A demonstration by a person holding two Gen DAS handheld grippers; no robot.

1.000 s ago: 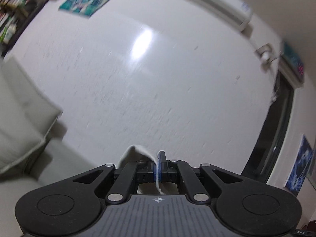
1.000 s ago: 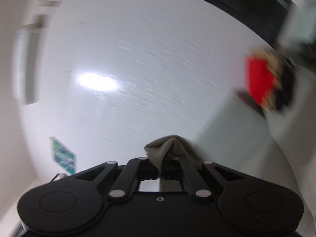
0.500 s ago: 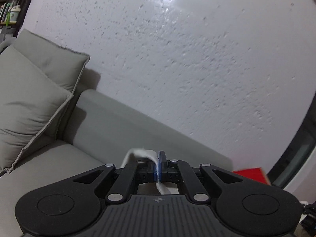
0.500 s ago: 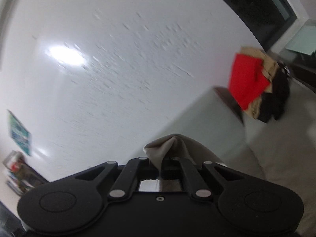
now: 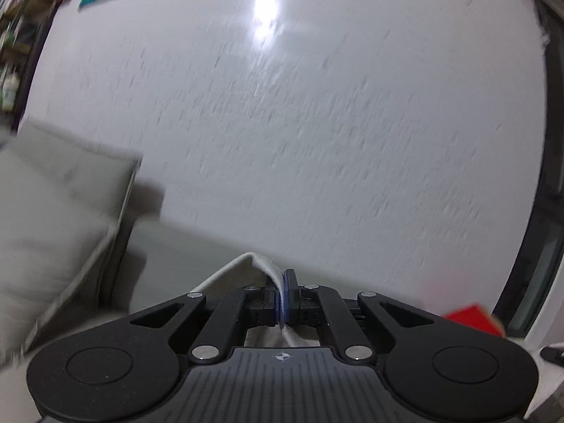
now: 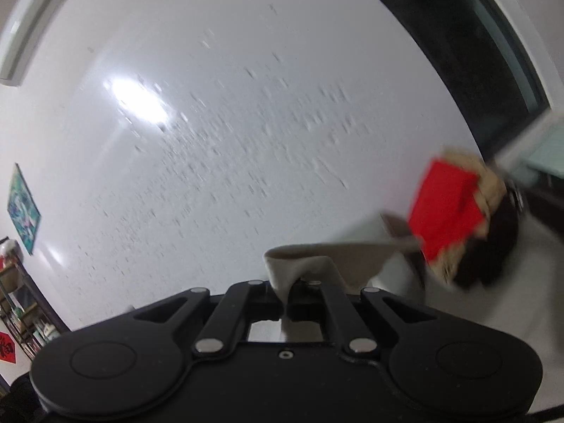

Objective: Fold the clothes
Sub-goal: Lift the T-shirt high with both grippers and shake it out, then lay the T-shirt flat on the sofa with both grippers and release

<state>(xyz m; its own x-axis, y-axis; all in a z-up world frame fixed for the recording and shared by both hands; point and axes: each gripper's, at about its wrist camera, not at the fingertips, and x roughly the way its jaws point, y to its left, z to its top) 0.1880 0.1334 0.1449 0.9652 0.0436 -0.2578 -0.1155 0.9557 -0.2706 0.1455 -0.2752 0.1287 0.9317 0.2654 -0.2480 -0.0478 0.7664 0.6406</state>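
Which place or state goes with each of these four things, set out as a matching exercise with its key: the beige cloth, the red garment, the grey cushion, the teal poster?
Things:
1. beige cloth
2. red garment
3. grey cushion
4. teal poster

Places or states:
A. hangs on the white wall
B. pinched between the jaws of the right gripper
C. leans at the left end of the sofa
D. tops a pile of clothes at the right

Pairs: 1-B, 2-D, 3-C, 4-A
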